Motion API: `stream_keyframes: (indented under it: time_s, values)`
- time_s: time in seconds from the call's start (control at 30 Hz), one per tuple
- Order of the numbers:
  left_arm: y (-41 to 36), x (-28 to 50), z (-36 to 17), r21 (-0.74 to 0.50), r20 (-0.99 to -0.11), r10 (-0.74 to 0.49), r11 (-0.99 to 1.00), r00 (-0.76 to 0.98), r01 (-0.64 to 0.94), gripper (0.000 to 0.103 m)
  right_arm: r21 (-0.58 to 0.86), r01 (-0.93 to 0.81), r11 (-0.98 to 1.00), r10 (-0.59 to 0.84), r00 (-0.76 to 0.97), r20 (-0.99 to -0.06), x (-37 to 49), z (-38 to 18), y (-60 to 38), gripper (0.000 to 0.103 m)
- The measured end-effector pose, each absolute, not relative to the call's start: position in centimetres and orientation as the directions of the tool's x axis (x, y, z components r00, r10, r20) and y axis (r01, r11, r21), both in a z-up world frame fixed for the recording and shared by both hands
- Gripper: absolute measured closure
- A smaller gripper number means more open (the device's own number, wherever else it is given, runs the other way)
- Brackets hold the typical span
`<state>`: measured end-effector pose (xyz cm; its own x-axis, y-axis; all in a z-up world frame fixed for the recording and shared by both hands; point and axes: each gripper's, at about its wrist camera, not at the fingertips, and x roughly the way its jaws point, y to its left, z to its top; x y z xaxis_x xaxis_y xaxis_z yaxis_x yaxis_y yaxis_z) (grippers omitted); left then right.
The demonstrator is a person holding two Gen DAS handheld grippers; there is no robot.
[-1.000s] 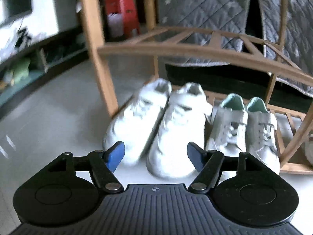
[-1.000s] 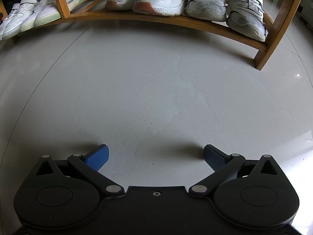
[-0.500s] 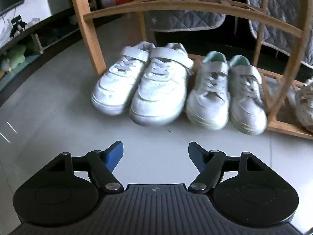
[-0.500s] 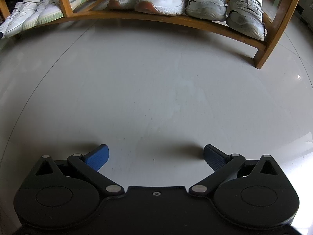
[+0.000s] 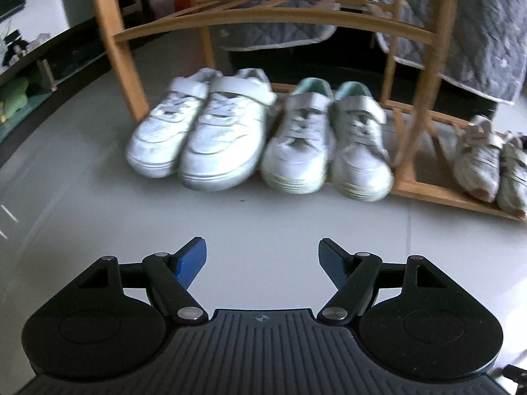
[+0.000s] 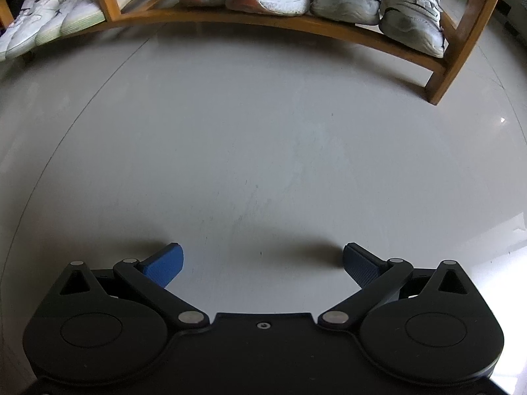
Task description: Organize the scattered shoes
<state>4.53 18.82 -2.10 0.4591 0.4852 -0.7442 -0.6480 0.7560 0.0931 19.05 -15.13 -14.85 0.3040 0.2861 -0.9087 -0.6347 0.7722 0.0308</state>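
Since the earlier frame, the left gripper [image 5: 262, 265] is drawn back from the white shoes [image 5: 201, 131], seen at twelve o'clock beside the green-lined pair [image 5: 326, 141] by the wooden rack [image 5: 428, 191]. A careless sweep could knock both pairs askew. Both tongs, right gripper [image 6: 262, 265] included, gape wide over bare floor [image 6: 263, 138], holding nothing.

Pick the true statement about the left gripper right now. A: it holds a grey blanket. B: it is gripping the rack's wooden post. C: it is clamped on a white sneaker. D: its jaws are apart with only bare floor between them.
D: the left gripper has its blue pads apart and empty over the floor, well short of the white sneakers.
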Motion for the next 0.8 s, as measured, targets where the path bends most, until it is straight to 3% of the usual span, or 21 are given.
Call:
stream_keyframes:
  time_s: [0.6, 0.8]
  values:
    - [11.5, 8.5, -3.7, -0.009, -0.829, 0.304, 0.832, 0.470, -0.554, 0.024, 0.047, -0.624, 0.780, 0.333, 0.349, -0.876, 19.4, -10.9, -16.2, 0.000]
    - [9.1, 9.4, -3.6, 0.024, -0.824, 0.296, 0.870, 0.483, -0.492, 0.023, 0.042, -0.604, 0.796, 0.327, 0.370, -0.870, 20.2, -9.5, -16.1, 0.000]
